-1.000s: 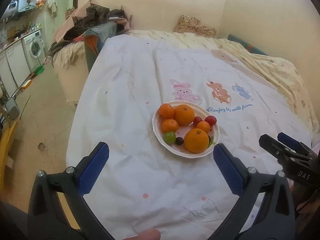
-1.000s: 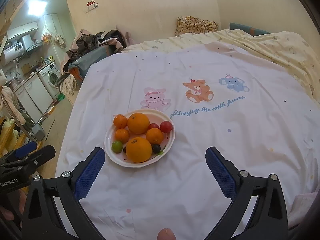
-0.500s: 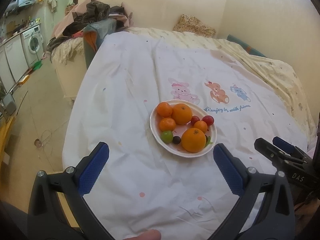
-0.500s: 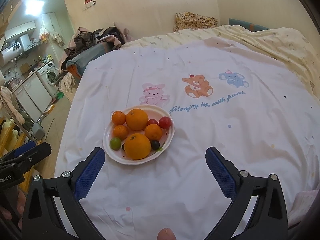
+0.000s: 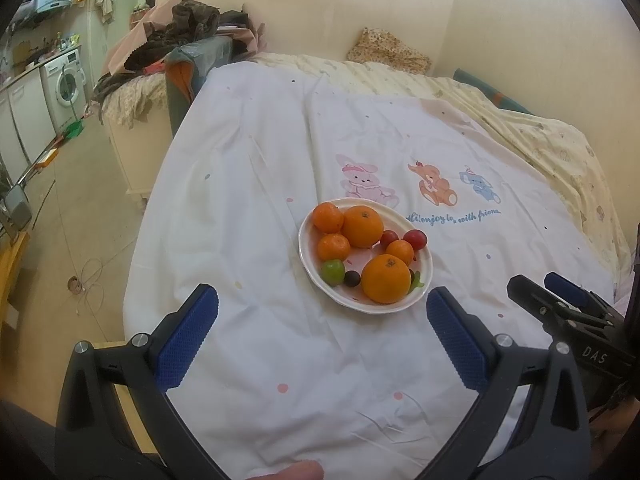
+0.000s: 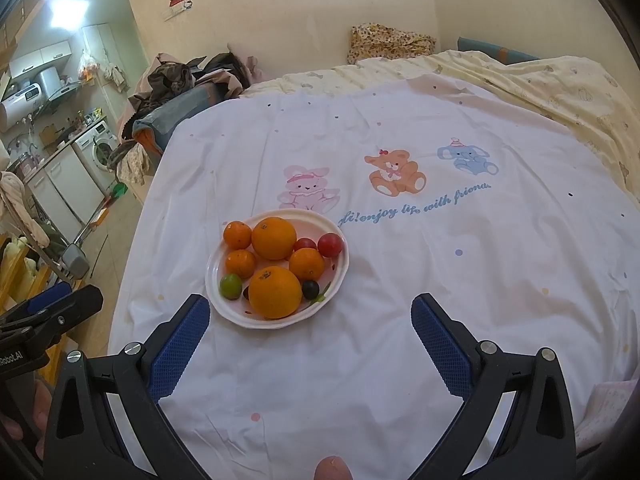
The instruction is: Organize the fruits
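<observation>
A white plate sits on a white bedsheet and holds two big oranges, three small tangerines, a green fruit, red fruits and a dark grape. The plate also shows in the right wrist view. My left gripper is open and empty, just in front of the plate. My right gripper is open and empty, in front of the plate and to its right.
The sheet has cartoon animals printed behind the plate. A yellow blanket lies at the right. Clothes are piled at the bed's far left. The bed edge drops to the floor on the left.
Both grippers have drifted slightly back from the plate. Their jaws stay open. The fruit has not moved.
</observation>
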Demonstrator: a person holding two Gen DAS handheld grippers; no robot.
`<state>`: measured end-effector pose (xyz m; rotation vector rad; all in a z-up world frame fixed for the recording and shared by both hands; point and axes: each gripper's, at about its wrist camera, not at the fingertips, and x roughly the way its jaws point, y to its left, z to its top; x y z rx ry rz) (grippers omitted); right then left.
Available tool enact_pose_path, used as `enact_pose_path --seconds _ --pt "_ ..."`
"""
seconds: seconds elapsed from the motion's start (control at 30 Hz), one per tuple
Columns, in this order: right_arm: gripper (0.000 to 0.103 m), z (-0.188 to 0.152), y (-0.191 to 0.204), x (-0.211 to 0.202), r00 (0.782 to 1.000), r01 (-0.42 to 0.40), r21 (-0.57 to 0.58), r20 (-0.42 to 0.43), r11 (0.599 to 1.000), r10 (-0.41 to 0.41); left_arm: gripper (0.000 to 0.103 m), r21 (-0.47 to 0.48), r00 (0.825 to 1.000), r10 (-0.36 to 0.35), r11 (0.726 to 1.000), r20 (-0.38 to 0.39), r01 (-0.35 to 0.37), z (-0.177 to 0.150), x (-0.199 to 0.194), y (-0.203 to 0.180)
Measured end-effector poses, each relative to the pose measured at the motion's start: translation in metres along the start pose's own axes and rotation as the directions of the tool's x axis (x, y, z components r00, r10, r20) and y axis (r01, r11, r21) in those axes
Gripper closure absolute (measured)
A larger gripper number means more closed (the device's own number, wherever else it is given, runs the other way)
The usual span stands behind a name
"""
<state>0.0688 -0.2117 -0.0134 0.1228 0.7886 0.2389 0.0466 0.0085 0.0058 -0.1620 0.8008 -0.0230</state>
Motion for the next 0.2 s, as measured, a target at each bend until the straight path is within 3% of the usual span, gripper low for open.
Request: enact_pose_path --seconds 0.2 --pt "0.0 -0.0004 0.0014 -0.0006 1.0 -0.002 -0.004 0.008 1.0 0.002 0.0 -0.005 1.0 -0.005 1.0 -0.004 0.005 -0.0009 0.0014 -0.0002"
